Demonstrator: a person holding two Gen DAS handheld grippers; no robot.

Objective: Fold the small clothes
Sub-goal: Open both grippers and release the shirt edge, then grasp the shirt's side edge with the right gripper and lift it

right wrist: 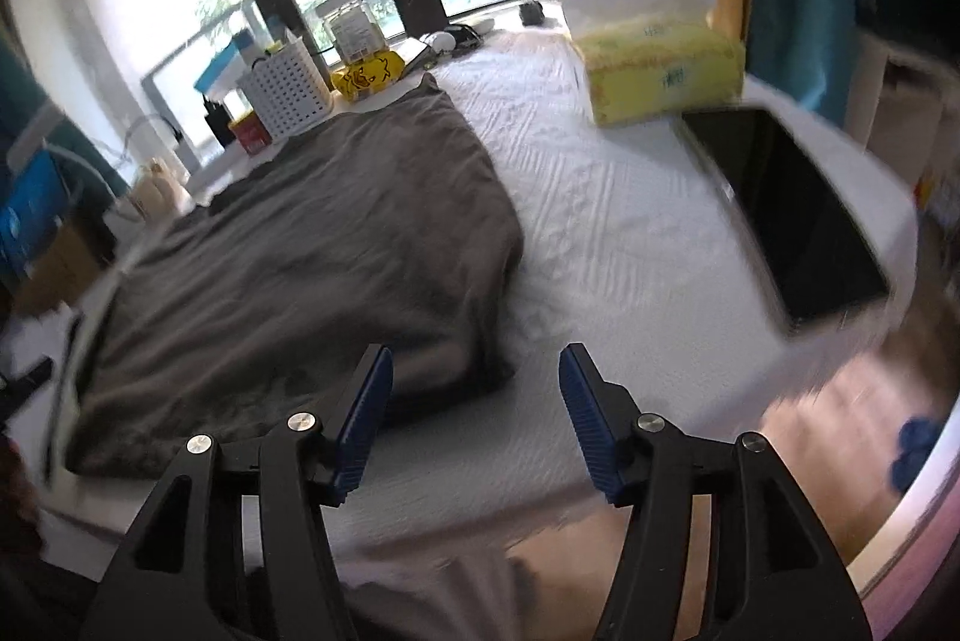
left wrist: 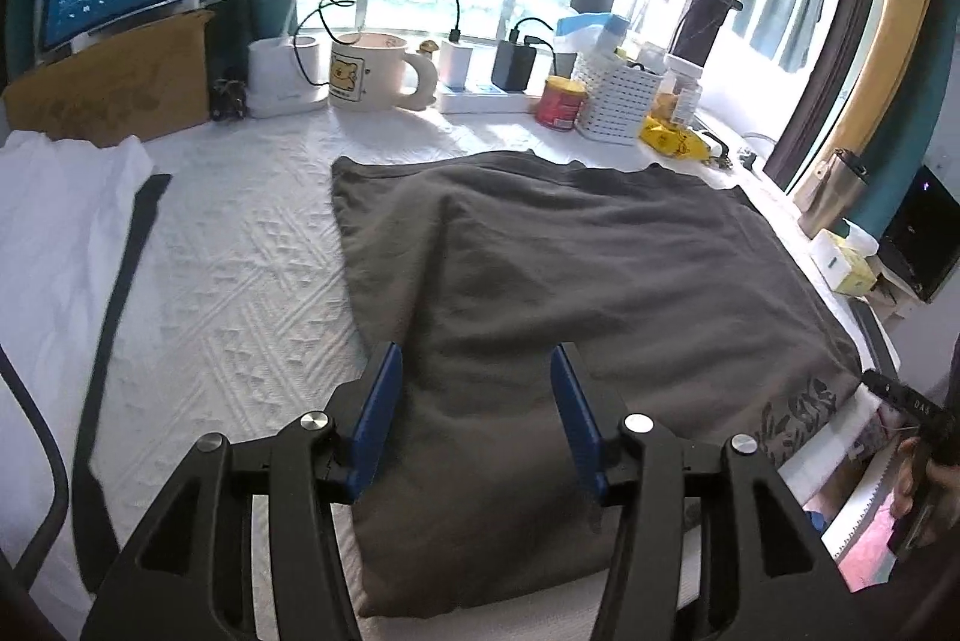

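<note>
Tools [left wrist: 474, 371] apart; grey garment [left wrist: 570, 269] lengthwise away.

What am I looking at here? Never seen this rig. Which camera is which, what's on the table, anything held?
No robot arm: a person holds a two-finger tool in each hand, with a fisheye camera on each looking along its blue fingers. One picture is from the left gripper, the other from the right gripper. Both stand open and hold nothing. On the white tablecloth lies a grey garment, folded over, the left fingers above its near edge. Around it: a mug, a white basket, a yellow tissue box and a dark tablet.
</note>
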